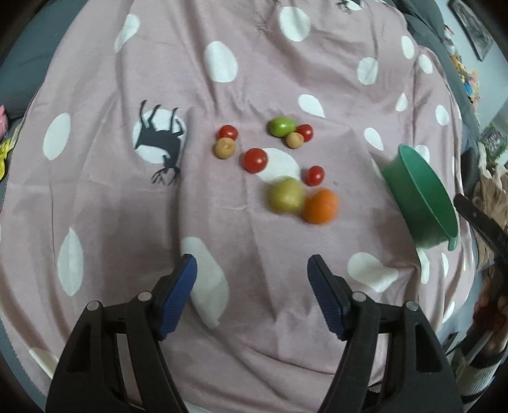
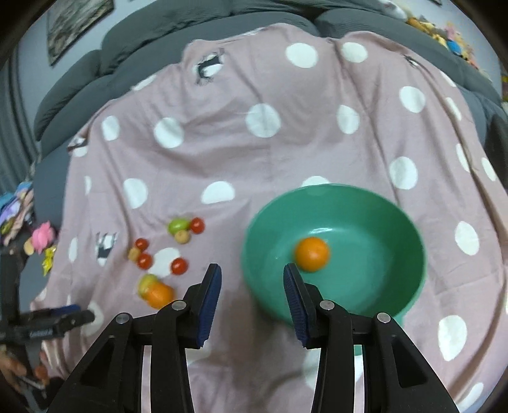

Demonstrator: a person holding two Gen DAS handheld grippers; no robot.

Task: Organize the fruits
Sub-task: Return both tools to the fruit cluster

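Observation:
Loose fruit lies on a pink dotted cloth [image 1: 127, 222]: a yellow-green fruit [image 1: 285, 195] touching an orange [image 1: 320, 206], several red tomatoes such as one [image 1: 255, 160], a green fruit [image 1: 281, 126] and two small tan fruits [image 1: 224, 148]. My left gripper [image 1: 251, 259] is open and empty, on the near side of the yellow-green fruit. A green bowl [image 2: 381, 286] holds one orange [image 2: 312, 254]. My right gripper [image 2: 252, 268] hovers at the bowl's near left rim, its jaws apart with nothing between them. The bowl [image 1: 422, 197] is to the right of the loose fruit.
Grey cushions [image 2: 222, 25] rise behind the cloth. Small toys [image 2: 43, 240] lie off its left edge, and a framed picture [image 2: 76, 25] hangs on the wall. In the right wrist view the left gripper [image 2: 68, 309] and a hand [image 2: 19, 371] show at the lower left.

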